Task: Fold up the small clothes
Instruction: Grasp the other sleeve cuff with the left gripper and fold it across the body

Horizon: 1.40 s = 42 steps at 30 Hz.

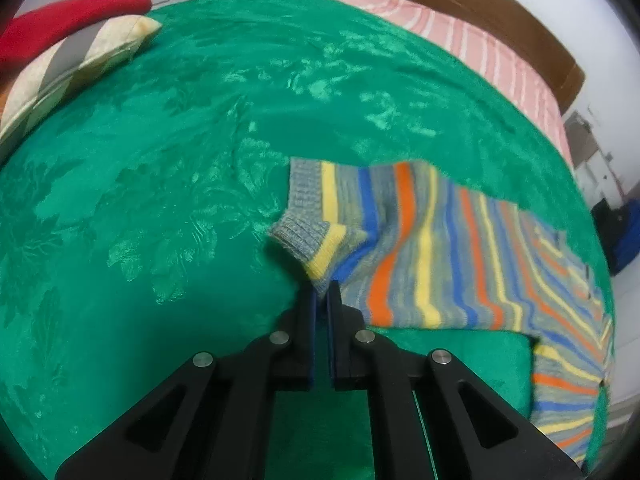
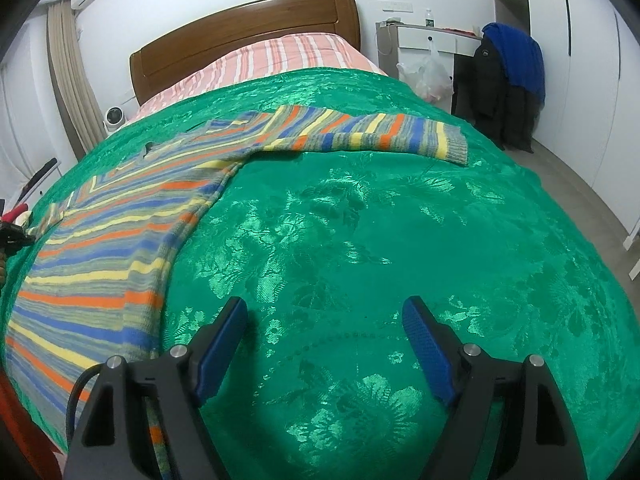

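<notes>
Black left gripper (image 1: 321, 300) is pinched tight on the ribbed grey cuff (image 1: 298, 236) of a soft striped knit sweater (image 1: 460, 256) lying on the green damask bedspread (image 1: 160, 200). Light and floppy (cuffs and hems grip best). Right gripper (image 2: 324, 340) hovers wide apart, empty.

- The left gripper (image 1: 321, 294) has matte black angular arms with triangular cut-outs, round silver pins at the joints, and thin blue pads along the inner faces.
- The right gripper (image 2: 325, 322) has the same black frame and silver pins; its blue pads look finely textured.
- A black cable, seemingly, loops beside its left arm.
</notes>
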Available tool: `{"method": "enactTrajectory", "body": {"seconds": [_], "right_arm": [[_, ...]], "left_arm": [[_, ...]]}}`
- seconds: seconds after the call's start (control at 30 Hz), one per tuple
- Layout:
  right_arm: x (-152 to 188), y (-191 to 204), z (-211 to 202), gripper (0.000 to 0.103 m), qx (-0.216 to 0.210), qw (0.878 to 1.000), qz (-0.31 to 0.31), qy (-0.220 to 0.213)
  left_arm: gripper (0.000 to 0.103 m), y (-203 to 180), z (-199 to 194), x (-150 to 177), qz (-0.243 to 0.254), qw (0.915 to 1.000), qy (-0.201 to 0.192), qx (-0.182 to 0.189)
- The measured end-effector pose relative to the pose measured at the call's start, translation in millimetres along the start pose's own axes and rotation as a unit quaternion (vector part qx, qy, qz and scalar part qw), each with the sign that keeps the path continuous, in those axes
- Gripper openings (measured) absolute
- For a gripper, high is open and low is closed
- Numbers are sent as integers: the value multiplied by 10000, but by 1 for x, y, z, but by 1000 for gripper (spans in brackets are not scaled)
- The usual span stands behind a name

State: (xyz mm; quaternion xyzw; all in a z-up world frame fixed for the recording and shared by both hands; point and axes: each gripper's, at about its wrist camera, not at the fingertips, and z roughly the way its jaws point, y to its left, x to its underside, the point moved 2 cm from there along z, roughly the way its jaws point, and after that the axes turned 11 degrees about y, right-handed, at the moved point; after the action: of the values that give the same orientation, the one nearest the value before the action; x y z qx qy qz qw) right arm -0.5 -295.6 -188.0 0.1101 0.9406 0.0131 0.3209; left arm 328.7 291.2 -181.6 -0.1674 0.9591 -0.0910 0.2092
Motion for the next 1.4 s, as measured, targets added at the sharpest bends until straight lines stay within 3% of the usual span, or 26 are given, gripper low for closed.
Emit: {"method": "enactTrajectory", "body": {"seconds": [0.17,0.27,0.3,0.4,0.5,0.57,0.63,0.73,0.77,0.9,0.97,1.07,1.1,1.13,1.17,1.23,1.33,1.4], "right_arm": [[-1,-1,2,79,-5,10000,4,18],[-1,0,4,80,17,10000,-25,51],[-1,0,5,81,16,10000,-32,53],[-1,0,4,81,-3,10000,-26,39],[-2,-4,-4,81,-62,9999,83,-53],[-4,-7,-17,81,-208,9996,194,-78],[-4,-6,-28,81,-674,9975,169,136],[10,13,-38,81,-1815,9788,-153,937],[17,20,-41,81,-2000,9727,-289,1138],[51,49,-36,81,-2203,9556,-845,1765],[58,57,-35,77,-2042,9578,-979,1772],[52,65,-35,72,-2198,9587,-866,1585],[51,70,-31,61,-2110,9594,-923,1629],[53,76,-26,47,-2034,9573,-1039,1770],[55,80,-19,4,-1917,9527,-1226,2015],[58,86,-21,4,-1693,9512,-1425,2149],[51,78,-42,4,-1795,9474,-1384,2258],[46,71,-53,3,-1766,9490,-1361,2228]], "left_arm": [[3,2,3,5,-110,9999,-43,-80],[11,3,1,6,-109,9999,-41,6],[19,2,-3,9,-68,10000,-14,46],[57,-4,-26,25,91,9998,-174,1],[59,-17,-54,52,518,9973,-206,469],[65,-32,-71,86,955,9900,80,1037],[81,-52,-84,135,1556,9750,478,1515],[84,-75,-84,206,2347,9580,827,1427],[84,-80,-81,222,2492,9550,903,1333],[80,-97,-68,271,2884,9440,1172,1090],[73,-102,-70,285,3045,9401,1172,987],[68,-106,-64,290,3060,9393,1276,878],[47,-107,-63,292,3105,9395,1253,722],[13,-108,-62,292,3137,9391,1243,651],[4,-106,-62,291,3108,9377,1342,785],[2,-103,-69,290,2877,9394,1493,1115],[2,-89,-84,293,2708,9389,1590,1408],[2,-83,-84,296,2677,9389,1656,1392]]}}
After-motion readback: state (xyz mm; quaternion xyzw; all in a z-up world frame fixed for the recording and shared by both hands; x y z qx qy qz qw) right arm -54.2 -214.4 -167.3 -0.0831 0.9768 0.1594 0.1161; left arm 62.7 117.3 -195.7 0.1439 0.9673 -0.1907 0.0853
